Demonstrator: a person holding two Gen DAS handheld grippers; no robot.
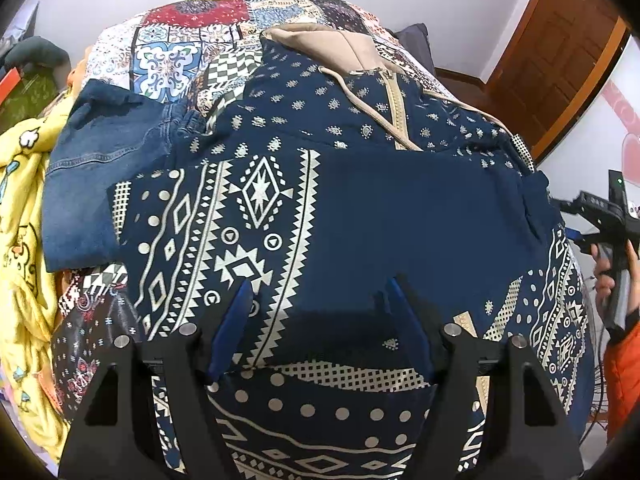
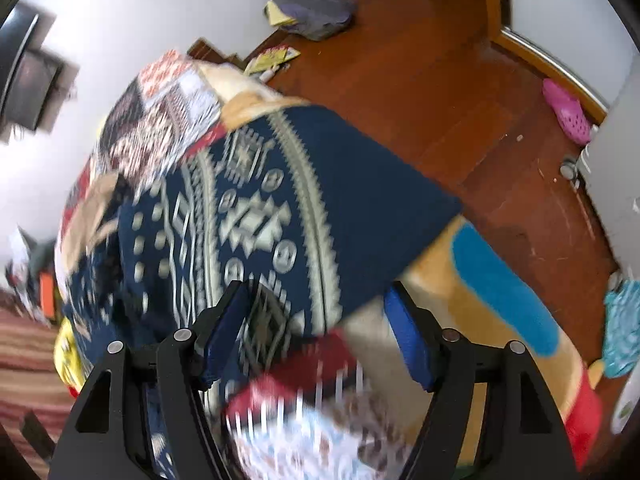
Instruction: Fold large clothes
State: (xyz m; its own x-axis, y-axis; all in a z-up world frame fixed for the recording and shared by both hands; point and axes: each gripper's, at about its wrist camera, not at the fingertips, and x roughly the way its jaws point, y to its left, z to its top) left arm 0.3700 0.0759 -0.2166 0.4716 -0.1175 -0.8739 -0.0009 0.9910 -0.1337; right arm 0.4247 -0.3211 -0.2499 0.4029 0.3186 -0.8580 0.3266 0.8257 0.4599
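Observation:
A navy hoodie [image 1: 400, 208] with a white geometric print, a beige hood and a beige zipper lies spread on a patchwork bedspread [image 1: 168, 52]. A sleeve or panel is folded across its middle. My left gripper [image 1: 320, 292] hangs just above the hoodie's lower part, open, its blue pads apart with nothing pinched. In the blurred right wrist view, my right gripper [image 2: 316, 292] stands open over the hoodie's [image 2: 320, 208] near edge, where it meets the bedspread [image 2: 160, 120]. A hand [image 1: 612, 276] holding the right gripper shows at the right edge.
Folded blue jeans [image 1: 100, 168] lie left of the hoodie, and a yellow cartoon blanket [image 1: 24, 240] is piled beyond them. A beige blanket [image 2: 500, 280] with blue and red shapes hangs off the bed. On the wooden floor [image 2: 440, 80] lie a pink clog [image 2: 566, 112] and a grey cushion [image 2: 312, 8].

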